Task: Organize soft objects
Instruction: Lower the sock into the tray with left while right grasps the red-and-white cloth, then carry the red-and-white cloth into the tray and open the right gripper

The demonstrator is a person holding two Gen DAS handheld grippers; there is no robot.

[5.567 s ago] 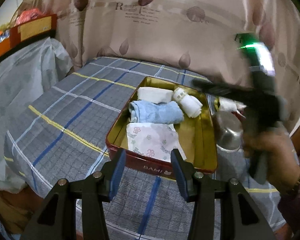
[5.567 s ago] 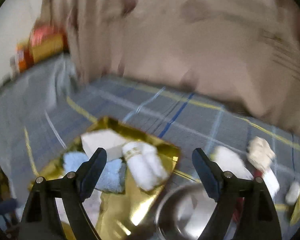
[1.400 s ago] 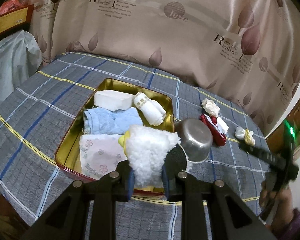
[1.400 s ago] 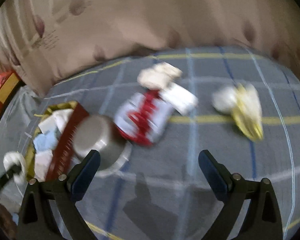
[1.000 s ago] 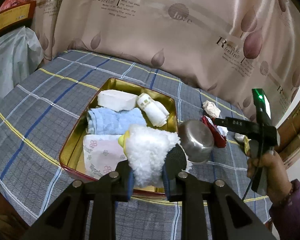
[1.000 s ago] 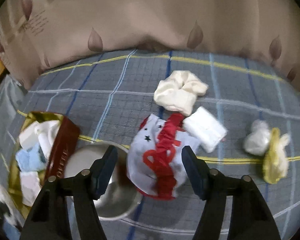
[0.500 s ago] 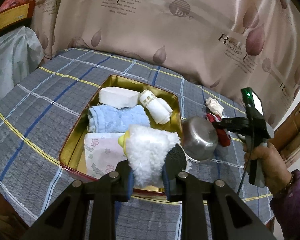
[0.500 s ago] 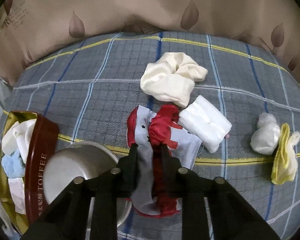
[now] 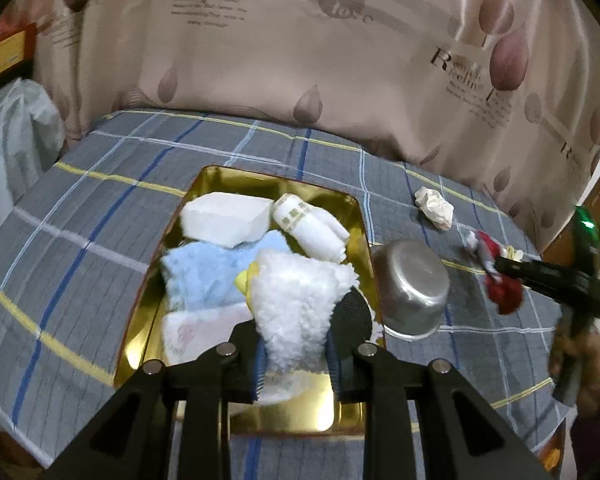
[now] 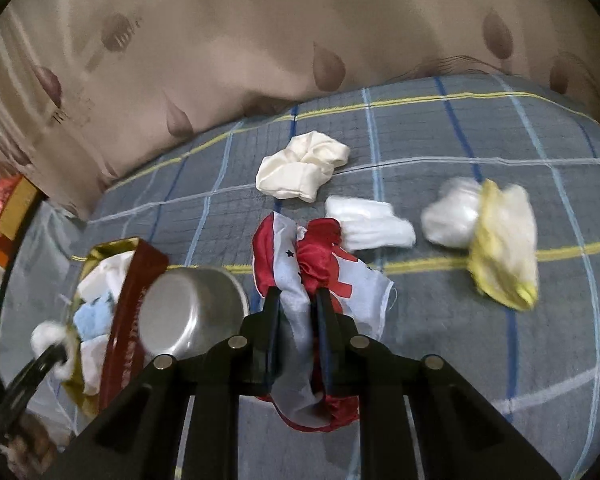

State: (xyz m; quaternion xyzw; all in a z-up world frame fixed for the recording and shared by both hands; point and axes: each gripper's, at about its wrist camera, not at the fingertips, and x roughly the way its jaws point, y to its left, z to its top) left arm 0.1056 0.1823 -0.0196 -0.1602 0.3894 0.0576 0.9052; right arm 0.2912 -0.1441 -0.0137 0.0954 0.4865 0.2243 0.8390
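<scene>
In the left wrist view, the left gripper (image 9: 296, 354) is closed on a fluffy white cloth with a yellow edge (image 9: 298, 304), which is held above the near part of the gold rectangular tin with dark red outer walls (image 9: 360, 216). The bunch is wide and only pinched at the middle, so it may be dropped across the right rim instead of inside. The overturned round steel bowl (image 9: 412, 286) stands just beside that rim and may be knocked.

In the right wrist view, the right gripper (image 10: 296, 324) has its jaws pressed nearly together on a thin red and white cloth with small dark stars (image 10: 300, 258), which hangs over the grey checked bed cover (image 10: 540, 340). The cloth is slippery-looking and long, so a trailing end may be dragged over the bowl or slid out of the jaws.

Counted, four folded items lie in the tin: one white block, one white roll, one light blue towel, one flowered cloth. Four loose items are left on the bed: one cream bundle (image 10: 302, 166), one white folded piece (image 10: 370, 222), one white ball (image 10: 452, 216), one yellow cloth (image 10: 504, 246).
</scene>
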